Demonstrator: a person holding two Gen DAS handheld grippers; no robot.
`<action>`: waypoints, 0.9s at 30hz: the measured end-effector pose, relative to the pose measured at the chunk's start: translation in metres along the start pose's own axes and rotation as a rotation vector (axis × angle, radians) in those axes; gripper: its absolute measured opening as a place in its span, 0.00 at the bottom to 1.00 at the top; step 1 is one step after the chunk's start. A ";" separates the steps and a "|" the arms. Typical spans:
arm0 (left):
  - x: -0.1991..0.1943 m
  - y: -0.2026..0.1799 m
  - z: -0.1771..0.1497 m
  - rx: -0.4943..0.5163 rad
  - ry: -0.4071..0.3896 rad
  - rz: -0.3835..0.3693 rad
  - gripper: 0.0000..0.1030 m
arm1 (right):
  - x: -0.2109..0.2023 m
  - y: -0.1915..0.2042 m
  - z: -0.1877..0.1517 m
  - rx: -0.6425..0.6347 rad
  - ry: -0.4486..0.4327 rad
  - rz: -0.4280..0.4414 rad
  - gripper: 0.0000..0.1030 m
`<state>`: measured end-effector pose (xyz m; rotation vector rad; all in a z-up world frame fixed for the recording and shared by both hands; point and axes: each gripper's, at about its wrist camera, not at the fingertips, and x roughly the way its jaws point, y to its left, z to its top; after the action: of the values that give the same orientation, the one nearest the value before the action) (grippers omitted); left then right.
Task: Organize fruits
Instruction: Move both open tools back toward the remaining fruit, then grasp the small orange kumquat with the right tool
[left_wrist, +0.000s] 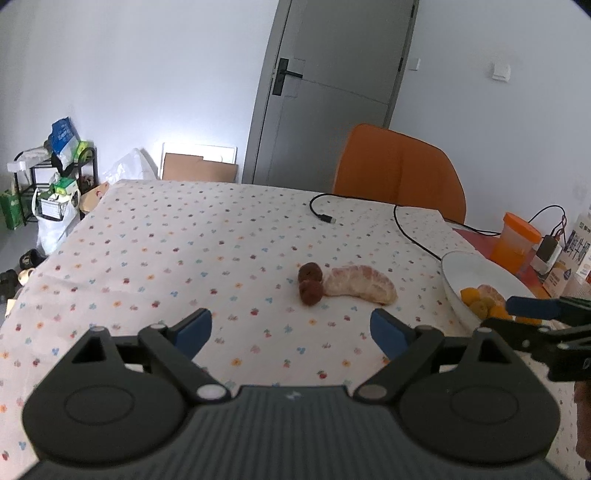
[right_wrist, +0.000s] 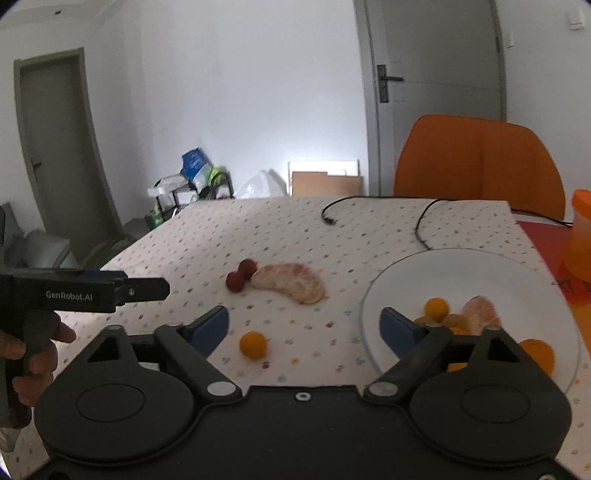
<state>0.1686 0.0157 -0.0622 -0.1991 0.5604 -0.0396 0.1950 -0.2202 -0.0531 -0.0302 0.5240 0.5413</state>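
A peeled pomelo wedge (left_wrist: 360, 283) lies mid-table with two dark red round fruits (left_wrist: 310, 282) touching its left end; they also show in the right wrist view (right_wrist: 291, 282) (right_wrist: 242, 275). A small orange fruit (right_wrist: 253, 344) lies on the cloth between my right gripper's fingers. A white plate (right_wrist: 480, 266) at the right holds several small orange and yellow fruits and a peeled citrus piece (right_wrist: 480, 314). My left gripper (left_wrist: 291, 328) is open and empty, short of the wedge. My right gripper (right_wrist: 304, 325) is open and empty.
A black cable (left_wrist: 325, 216) lies on the far side of the floral tablecloth. An orange chair (left_wrist: 399, 170) stands behind the table. An orange-lidded jar (left_wrist: 517, 240) and cartons sit at the far right. The left gripper's side shows at the left of the right wrist view (right_wrist: 85, 291).
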 end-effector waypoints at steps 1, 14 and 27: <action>0.000 0.003 -0.001 -0.007 0.004 0.003 0.87 | 0.002 0.003 -0.001 -0.006 0.005 0.005 0.79; -0.001 0.018 -0.011 -0.048 0.009 -0.006 0.78 | 0.030 0.030 -0.007 -0.050 0.096 0.037 0.61; 0.006 0.027 -0.016 -0.059 0.026 0.002 0.63 | 0.050 0.032 -0.012 -0.030 0.138 0.043 0.45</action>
<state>0.1649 0.0386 -0.0840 -0.2560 0.5881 -0.0236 0.2097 -0.1702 -0.0844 -0.0858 0.6519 0.5918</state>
